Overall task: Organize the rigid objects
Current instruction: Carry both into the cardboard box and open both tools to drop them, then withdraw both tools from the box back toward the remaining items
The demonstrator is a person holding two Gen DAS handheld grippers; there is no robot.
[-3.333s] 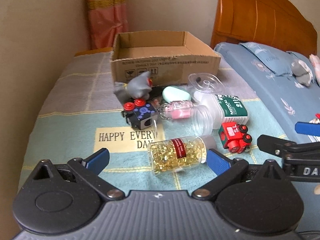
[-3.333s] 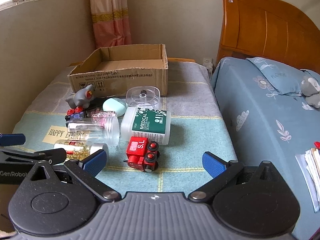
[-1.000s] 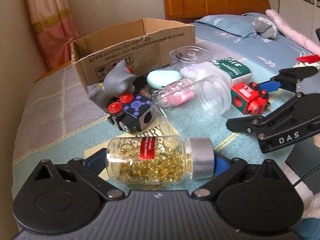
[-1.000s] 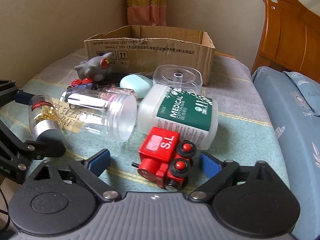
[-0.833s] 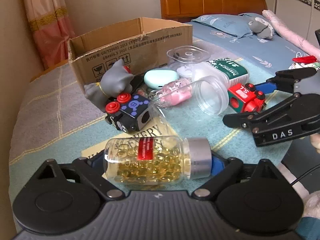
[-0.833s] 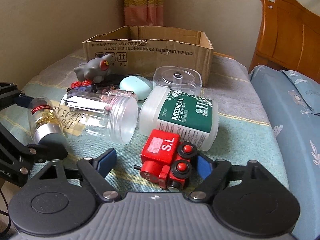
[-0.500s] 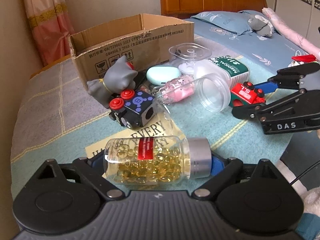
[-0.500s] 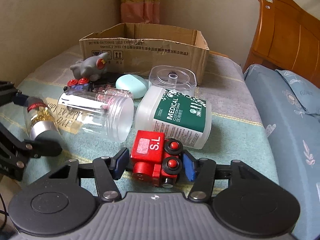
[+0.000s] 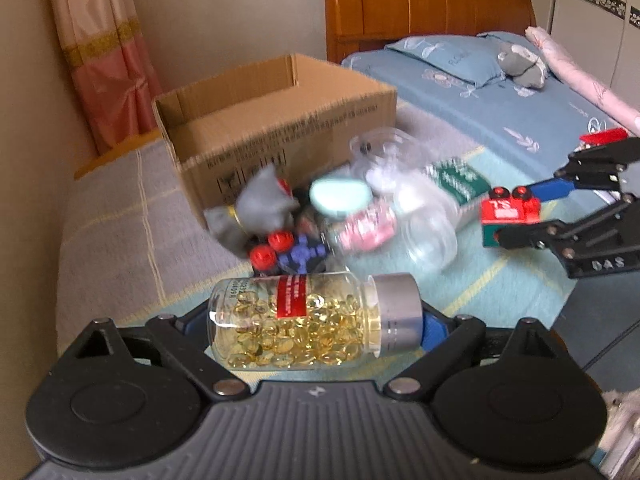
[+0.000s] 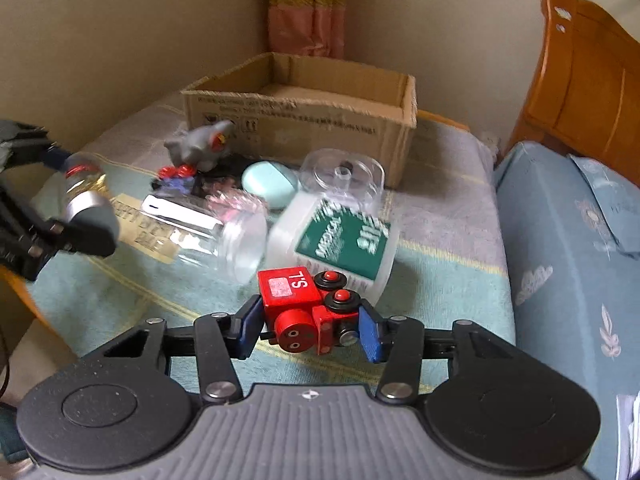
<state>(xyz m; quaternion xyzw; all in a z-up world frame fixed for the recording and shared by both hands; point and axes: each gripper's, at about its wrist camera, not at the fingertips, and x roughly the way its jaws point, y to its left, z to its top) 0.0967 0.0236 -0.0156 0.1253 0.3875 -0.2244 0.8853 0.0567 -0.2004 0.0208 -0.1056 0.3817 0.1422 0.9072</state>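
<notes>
The red wooden toy train (image 10: 310,308), marked "S.L" on its cab and fitted with black wheels with red hubs, sits pinched between the blue pads of the right claw (image 10: 309,330), its round nose turned toward the camera; in the left wrist view it shows at the far right, clear of the cloth. The left claw (image 9: 316,322) clamps a clear bottle of golden capsules (image 9: 304,320) lengthwise, one pad at its base and the other on its silver cap, the red label facing up and the bottle lying level across the claw.

Below both lies the desk (image 10: 440,216), covered with a pale teal and grey checked cloth. On it the other things crowd together: a clear empty jar on its side (image 10: 216,236), its mouth toward the train; a white tub with a green "MEDICAL" label (image 10: 340,240), also on its side, just behind the train; a clear square lid (image 10: 342,176) behind the tub; a mint-green oval case (image 10: 270,182) beside that lid; a grey toy animal with a red eye (image 10: 202,144); and a dark block with red knobs (image 10: 176,174) in front of the animal. Behind them all stands an open brown cardboard box (image 10: 304,120), near the wall corner with its pink curtain (image 10: 308,12). To the right of the desk is a bed with blue floral bedding (image 10: 568,240) and an orange wooden headboard (image 10: 588,72).
</notes>
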